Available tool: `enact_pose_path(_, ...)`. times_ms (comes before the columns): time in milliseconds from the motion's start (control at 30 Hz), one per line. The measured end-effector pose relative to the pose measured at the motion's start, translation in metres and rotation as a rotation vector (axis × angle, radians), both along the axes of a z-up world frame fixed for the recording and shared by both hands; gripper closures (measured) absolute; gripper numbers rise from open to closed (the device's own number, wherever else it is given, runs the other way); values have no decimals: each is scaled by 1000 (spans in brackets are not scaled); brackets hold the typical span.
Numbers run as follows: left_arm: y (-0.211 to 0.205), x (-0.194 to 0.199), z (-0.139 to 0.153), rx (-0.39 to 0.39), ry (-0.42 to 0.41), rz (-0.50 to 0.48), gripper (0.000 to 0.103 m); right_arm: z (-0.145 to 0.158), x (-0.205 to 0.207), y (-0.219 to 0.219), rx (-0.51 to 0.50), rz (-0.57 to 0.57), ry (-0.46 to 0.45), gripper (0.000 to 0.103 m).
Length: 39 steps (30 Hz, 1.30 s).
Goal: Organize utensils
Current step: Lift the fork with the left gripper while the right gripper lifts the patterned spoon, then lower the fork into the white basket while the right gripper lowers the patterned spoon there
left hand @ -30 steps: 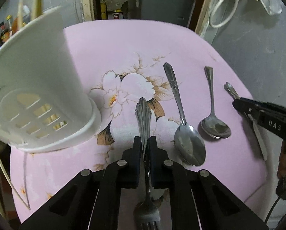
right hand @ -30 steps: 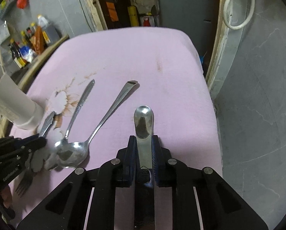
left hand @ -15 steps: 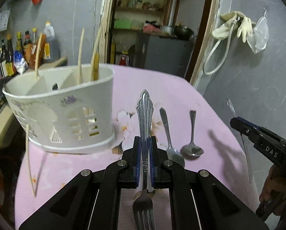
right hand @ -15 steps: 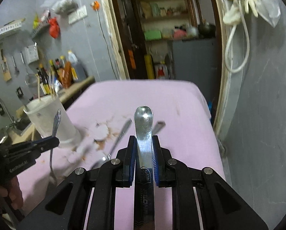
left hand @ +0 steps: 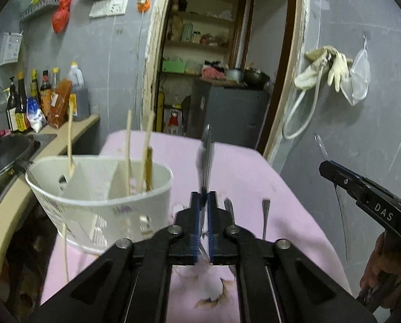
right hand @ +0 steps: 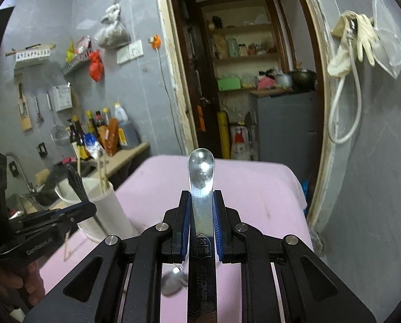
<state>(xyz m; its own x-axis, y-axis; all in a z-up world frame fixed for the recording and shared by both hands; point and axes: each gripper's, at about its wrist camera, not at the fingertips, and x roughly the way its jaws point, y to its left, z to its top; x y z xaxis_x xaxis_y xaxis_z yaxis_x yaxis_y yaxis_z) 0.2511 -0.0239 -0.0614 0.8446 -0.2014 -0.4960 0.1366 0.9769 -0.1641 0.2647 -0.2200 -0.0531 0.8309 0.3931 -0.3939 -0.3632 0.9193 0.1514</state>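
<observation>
My left gripper [left hand: 203,202] is shut on a steel fork [left hand: 205,158], handle pointing up and blurred, raised above the pink cloth to the right of the white utensil holder [left hand: 103,202]. The holder has compartments with several wooden chopsticks [left hand: 127,156] standing in it. My right gripper [right hand: 201,202] is shut on a flat steel utensil handle [right hand: 201,177], held up above the cloth; it shows at the right of the left wrist view [left hand: 361,191]. The left gripper [right hand: 66,215] and holder [right hand: 103,210] show at the left of the right wrist view. Two spoon handles [left hand: 265,215] lie on the cloth.
The pink flowered cloth [left hand: 243,177] covers the table. A counter with bottles [left hand: 39,99] and a dark wok [left hand: 1,161] stands to the left. A grey wall with hanging gloves [left hand: 324,64] is close on the right. A doorway with a grey cabinet [left hand: 227,113] lies beyond.
Both grippers have lifted and tilted up from the cloth with their utensils. The fork has turned edge-on, and the holder's open top now faces the left camera.
</observation>
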Motion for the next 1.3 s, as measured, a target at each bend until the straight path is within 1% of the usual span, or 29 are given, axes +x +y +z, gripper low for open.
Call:
enact_pose_path(200,16,2,18,-13,-45,26,103,18,6,21,37,41,-51,90)
enact_pose_path(367,32,-6,38,-1,-55,45,103,33,9,38,114,80,-100,90)
enact_pose_path(467,43,-12,52,9,-46,57,103,42,9,53,142,112,-140,90)
enact_pose_path(567,60,-15,67,1,-37,81,103,48,14,74,169,152,-168,90)
enact_pose_path(667,80,-18,82,-24,-43,106,103,52,20,99,198,187,-190,90)
enact_pose_path(767,104,-20,97,-47,-51,139,103,57,26,117,227,201,-206,90)
enact_pose_path(867,126,-19,107,-50,-60,172,103,59,29,138,248,198,-235,90)
enact_pose_path(1033,148,-12,106,-16,-64,207,103,54,34,164,227,159,-281,90)
enact_pose_path(1100,153,-5,100,-2,-50,202,103,47,35,176,194,146,-304,90)
enact_pose_path(1300,157,12,77,37,-15,162,103,26,41,196,134,129,-334,90)
